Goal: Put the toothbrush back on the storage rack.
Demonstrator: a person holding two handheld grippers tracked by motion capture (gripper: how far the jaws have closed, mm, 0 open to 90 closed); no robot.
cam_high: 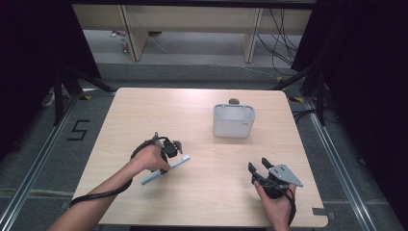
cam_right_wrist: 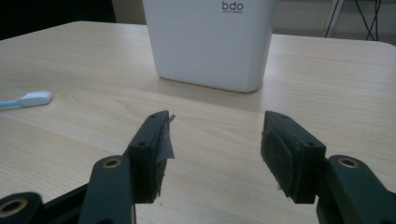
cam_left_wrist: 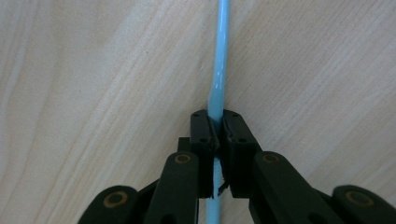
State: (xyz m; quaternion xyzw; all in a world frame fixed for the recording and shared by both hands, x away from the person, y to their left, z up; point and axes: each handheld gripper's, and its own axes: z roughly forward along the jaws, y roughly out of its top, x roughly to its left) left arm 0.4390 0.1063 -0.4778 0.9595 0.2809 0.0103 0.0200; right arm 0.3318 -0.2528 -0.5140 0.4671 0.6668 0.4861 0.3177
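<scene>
The left hand-held gripper (cam_high: pixel 179 148) is clenched on a light blue toothbrush (cam_high: pixel 165 170). In the left gripper view its two black jaws are pinched together on the thin blue handle (cam_left_wrist: pixel 219 70), which runs straight out ahead of the pads over the pale wood of the counter (cam_left_wrist: pixel 93 93) and also passes back between the jaw arms. In the high view the toothbrush lies slantwise under that hand-held gripper, one end sticking out just behind the hand (cam_high: pixel 151 159) toward the person, the other end at the jaws.

The right hand-held gripper (cam_high: pixel 260 166) is released: its jaws stand wide apart with bare counter between them, nothing touching the pads. Straight ahead of it, well apart, stands a white rectangular bin (cam_right_wrist: pixel 210 42) marked "bdo". The white head of the toothbrush (cam_right_wrist: pixel 33 98) shows far off to the side of its left jaw, resting on the counter.
</scene>
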